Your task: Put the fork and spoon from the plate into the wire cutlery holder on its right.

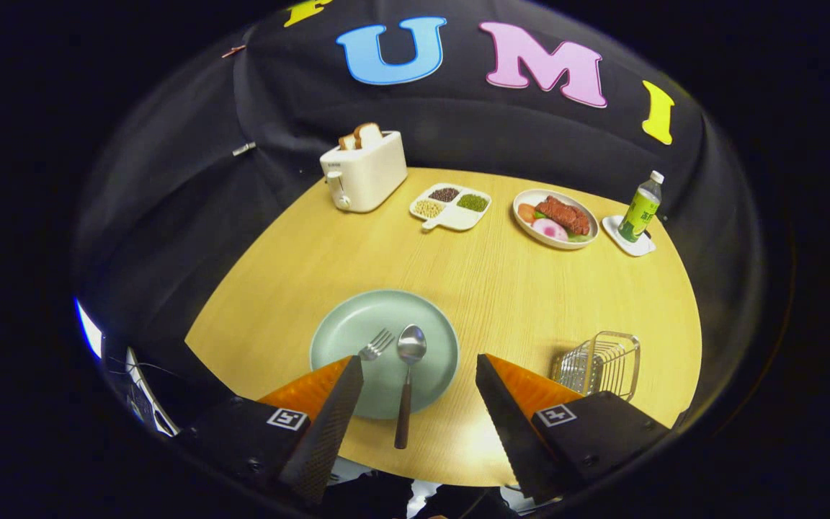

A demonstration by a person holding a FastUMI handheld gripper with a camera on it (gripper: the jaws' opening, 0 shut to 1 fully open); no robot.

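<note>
A: Left first. We saw the fork [376, 344] on the plate [343, 324], handle hidden under one finger of the gripper [418, 360]. We figured a blind grab there could skid it.

B: Gripper was spread wide, holding nothing. The spoon [408, 375] lay between the fingers, handle poking off the plate rim onto the table [501, 288]; a pinch might tip it.

A: Right side, the wire holder [600, 362] was near the table edge. We judged a bump could shove it off.

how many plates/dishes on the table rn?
3. Pale green round plate with fork and spoon, between the open claw's fingers. White three-section dish of beans beside the toaster. White plate of food next to the bottle. None looks hidden.
</note>
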